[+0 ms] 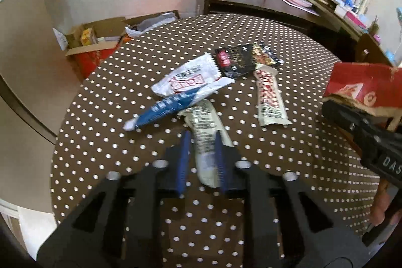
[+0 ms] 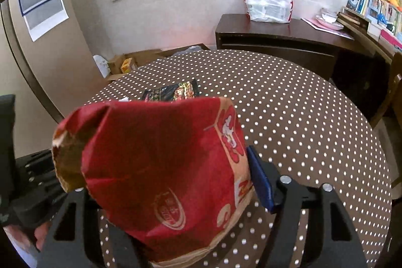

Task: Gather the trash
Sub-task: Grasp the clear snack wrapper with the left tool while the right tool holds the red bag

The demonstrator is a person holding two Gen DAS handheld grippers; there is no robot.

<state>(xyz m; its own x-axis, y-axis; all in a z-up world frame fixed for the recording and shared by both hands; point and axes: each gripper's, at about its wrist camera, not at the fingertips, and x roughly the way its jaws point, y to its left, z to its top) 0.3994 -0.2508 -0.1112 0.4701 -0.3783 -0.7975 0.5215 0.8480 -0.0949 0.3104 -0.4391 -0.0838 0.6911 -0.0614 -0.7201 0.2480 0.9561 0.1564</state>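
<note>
Cream wrapper point(image 1: 204, 140), the nearest piece of trash, lies on the bench point(image 1: 289, 167) between the blue pads of the left gripper point(image 1: 201, 162), its long axis running from 6 toward 12 o'clock, in line with the fingers. The pads stand narrow and flank its near end; they appear to pinch it, though blur hides the exact contact. The far end of the wrapper is tucked under a blue-and-white sachet point(image 1: 163, 109) at 11 o'clock, which could drag along on a lift. Beyond, at 12 o'clock, lie a white packet point(image 1: 188, 78) and a black packet point(image 1: 238, 59); a red-and-white bar wrapper point(image 1: 270, 97) lies apart at 1 o'clock. The right gripper point(image 2: 176, 192) holds a crumpled red paper bag point(image 2: 163, 167) between widely spaced pads and hangs at 3 o'clock of the left, above the bench. Judged from this layout, the bag is the collecting vessel and the left hand is the nearer to every loose wrapper. Cardboard boxes point(image 1: 93, 42) stand on the floor past the bench edge at 10 o'clock.
</note>
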